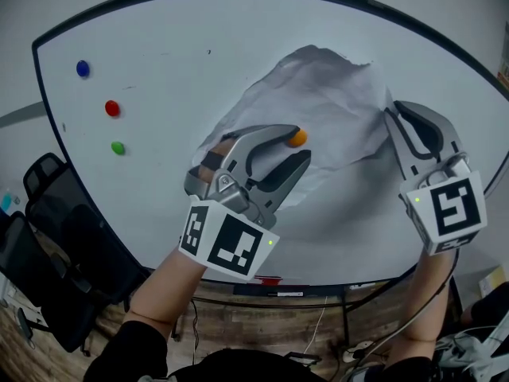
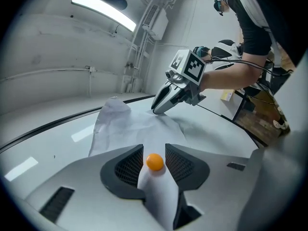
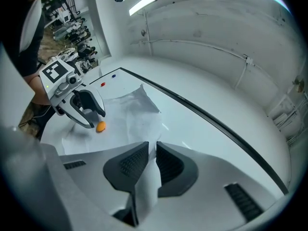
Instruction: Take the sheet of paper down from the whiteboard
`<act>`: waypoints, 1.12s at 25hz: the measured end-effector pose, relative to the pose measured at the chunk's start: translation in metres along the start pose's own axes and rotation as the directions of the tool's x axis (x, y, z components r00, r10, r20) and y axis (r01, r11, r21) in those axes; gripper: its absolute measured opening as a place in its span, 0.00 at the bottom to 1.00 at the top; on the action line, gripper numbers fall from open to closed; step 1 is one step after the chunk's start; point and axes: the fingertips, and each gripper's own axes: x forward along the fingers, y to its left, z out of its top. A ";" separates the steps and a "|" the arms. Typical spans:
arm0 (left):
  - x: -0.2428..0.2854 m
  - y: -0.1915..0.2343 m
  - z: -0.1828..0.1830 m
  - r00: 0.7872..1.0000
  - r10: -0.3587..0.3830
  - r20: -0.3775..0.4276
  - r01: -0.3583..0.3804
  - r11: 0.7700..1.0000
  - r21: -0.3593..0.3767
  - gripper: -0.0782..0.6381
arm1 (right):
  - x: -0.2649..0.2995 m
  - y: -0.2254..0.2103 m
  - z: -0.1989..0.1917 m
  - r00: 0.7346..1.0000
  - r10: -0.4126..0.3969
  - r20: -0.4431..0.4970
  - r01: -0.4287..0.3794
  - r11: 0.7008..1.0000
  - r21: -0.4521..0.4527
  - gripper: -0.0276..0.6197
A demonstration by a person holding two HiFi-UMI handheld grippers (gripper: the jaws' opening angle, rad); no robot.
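Grey left gripper (image 1: 296,146) is raised against the whiteboard (image 1: 159,62), jaws held apart around an orange magnet (image 1: 297,138) set on the crumpled sheet of paper (image 1: 318,94). On the sheet's right edge the right gripper (image 1: 396,111) is clamped. 3 coloured magnets (image 1: 112,108) are seen far left. The sheet's lower part is hidden behind the left gripper

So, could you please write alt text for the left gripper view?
Open jaws of the left gripper flank an orange magnet pinning a crumpled sheet of paper to the whiteboard. Beyond, the right gripper pinches the sheet's far edge.
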 end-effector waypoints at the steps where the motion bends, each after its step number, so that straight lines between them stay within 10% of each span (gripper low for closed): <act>1: -0.001 0.001 0.000 1.000 0.005 -0.002 -0.005 1.000 0.003 0.31 | 0.000 0.000 0.000 1.000 0.002 -0.003 -0.002 1.000 0.001 0.13; 28: 0.015 -0.002 -0.018 0.986 0.005 -0.168 0.016 0.992 0.123 0.32 | -0.001 0.002 0.001 1.000 0.009 0.028 -0.010 1.000 0.024 0.09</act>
